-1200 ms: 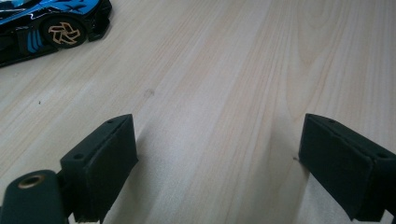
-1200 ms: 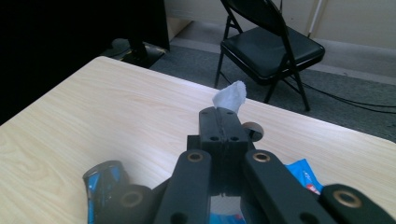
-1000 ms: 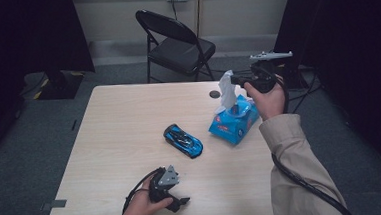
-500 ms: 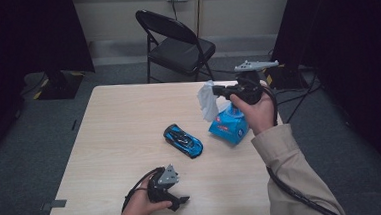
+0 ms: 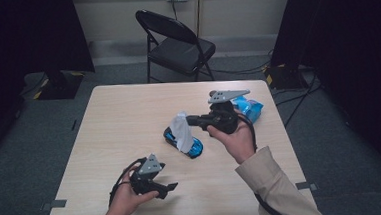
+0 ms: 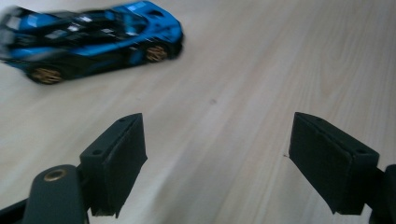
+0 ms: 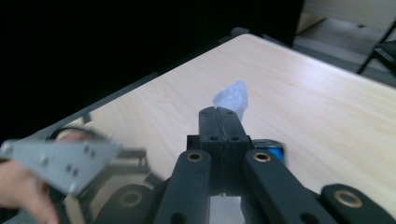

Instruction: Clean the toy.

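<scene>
So, starting at my right gripper [image 5: 192, 120]: its jaws are pinched flat together on a white tissue [image 5: 181, 132], and in the right gripper view a pale corner of that tissue [image 7: 232, 96] pokes out past the black tips. In the high view the sheet hangs down from the tips and drapes over the blue toy car [image 5: 193, 146], which sits near the middle of the table [image 5: 119, 122]; I can't tell whether the tissue rests on the car or just hangs in front of it. The blue tissue pack [image 5: 247, 107] lies at about two o'clock from the car, behind my right hand and well apart from the sheet, so pulling a tissue free looks done. My left gripper [image 5: 168, 188] is down at about seven o'clock from the car, near the front edge, and its jaws have just been closing a little; in the left gripper view the pads [image 6: 123, 149] are spread with only bare wood between them, gripping nothing, and the car [image 6: 93, 35] lies off at eleven o'clock ahead of them. As I read it, the fetching is finished and the main job is left: wiping or covering the car with the tissue, probably with the left gripper steadying it.
</scene>
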### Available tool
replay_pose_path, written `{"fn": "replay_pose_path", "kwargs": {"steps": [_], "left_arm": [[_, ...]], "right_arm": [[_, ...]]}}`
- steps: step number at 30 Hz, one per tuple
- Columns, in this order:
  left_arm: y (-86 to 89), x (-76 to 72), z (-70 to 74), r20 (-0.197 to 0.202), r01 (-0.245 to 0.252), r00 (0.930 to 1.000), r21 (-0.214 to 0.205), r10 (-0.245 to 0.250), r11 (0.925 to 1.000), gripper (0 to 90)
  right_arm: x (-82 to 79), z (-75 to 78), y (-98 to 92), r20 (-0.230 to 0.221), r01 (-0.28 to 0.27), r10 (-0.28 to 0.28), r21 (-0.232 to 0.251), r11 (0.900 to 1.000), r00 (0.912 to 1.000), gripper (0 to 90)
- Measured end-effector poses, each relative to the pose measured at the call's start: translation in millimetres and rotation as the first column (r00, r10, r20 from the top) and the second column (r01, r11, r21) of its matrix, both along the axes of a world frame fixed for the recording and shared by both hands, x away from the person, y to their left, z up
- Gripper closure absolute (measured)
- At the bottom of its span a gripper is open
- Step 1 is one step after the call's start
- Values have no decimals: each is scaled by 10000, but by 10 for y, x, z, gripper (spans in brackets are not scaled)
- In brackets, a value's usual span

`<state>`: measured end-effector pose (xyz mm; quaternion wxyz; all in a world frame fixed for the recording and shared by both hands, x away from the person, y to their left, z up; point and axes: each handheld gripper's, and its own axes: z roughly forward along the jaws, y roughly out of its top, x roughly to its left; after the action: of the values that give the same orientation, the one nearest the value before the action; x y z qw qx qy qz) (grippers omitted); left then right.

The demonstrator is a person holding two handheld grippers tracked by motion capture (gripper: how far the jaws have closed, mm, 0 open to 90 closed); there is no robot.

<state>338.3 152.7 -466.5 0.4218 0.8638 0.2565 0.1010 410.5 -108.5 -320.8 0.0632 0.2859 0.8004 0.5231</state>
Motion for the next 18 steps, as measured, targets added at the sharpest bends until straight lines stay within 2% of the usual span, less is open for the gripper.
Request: {"fn": "replay_pose_path", "kwargs": {"steps": [1, 2, 3, 4, 7, 9, 10, 11, 14, 16, 17, 18], "left_arm": [[89, 11, 73, 157, -177, 9997, -150, 179, 9997, 189], [89, 11, 73, 157, -177, 9997, -150, 179, 9997, 199], [169, 16, 134, 236, -355, 9991, -315, 362, 9989, 204], [169, 16, 134, 236, -355, 9991, -315, 362, 9989, 205], [253, 11, 170, 273, -476, 9984, -422, 488, 9980, 207], [271, 1, 140, 284, -464, 9985, -288, 472, 9985, 219], [271, 1, 140, 284, -464, 9985, -288, 472, 9985, 219], [257, -3, 106, 262, -417, 9988, -205, 422, 9989, 219], [238, -5, 64, 158, -407, 9990, -44, 408, 9992, 226], [223, 7, 16, 106, -380, 9992, 115, 379, 9992, 252], [209, 21, -36, 55, -381, 9993, 109, 381, 9992, 291], [209, 21, -36, 55, -381, 9993, 109, 381, 9992, 302]], "right_arm": [[-33, -65, 70, -76, -197, 197, -83, 9998, 9998, 900], [-33, -65, 70, -76, -197, 197, -83, 9998, 9998, 900], [-66, -151, 147, -158, -386, 383, -194, 9991, 9991, 900], [-66, -151, 147, -158, -386, 383, -194, 9991, 9991, 900], [-115, -315, 269, -450, -680, 671, -202, 9975, 9967, 900], [-152, -436, 375, -667, -966, 949, -225, 9951, 9932, 900], [-152, -436, 375, -667, -966, 949, -225, 9951, 9932, 900], [-176, -520, 451, -779, -1135, 1111, -280, 9931, 9908, 900], [-188, -588, 498, -841, -1200, 1162, -414, 9919, 9897, 900], [-195, -676, 533, -898, -1242, 1184, -623, 9903, 9889, 900], [-199, -778, 544, -1025, -1239, 1158, -765, 9893, 9880, 900], [-199, -778, 544, -1025, -1239, 1158, -765, 9893, 9880, 900]]}}
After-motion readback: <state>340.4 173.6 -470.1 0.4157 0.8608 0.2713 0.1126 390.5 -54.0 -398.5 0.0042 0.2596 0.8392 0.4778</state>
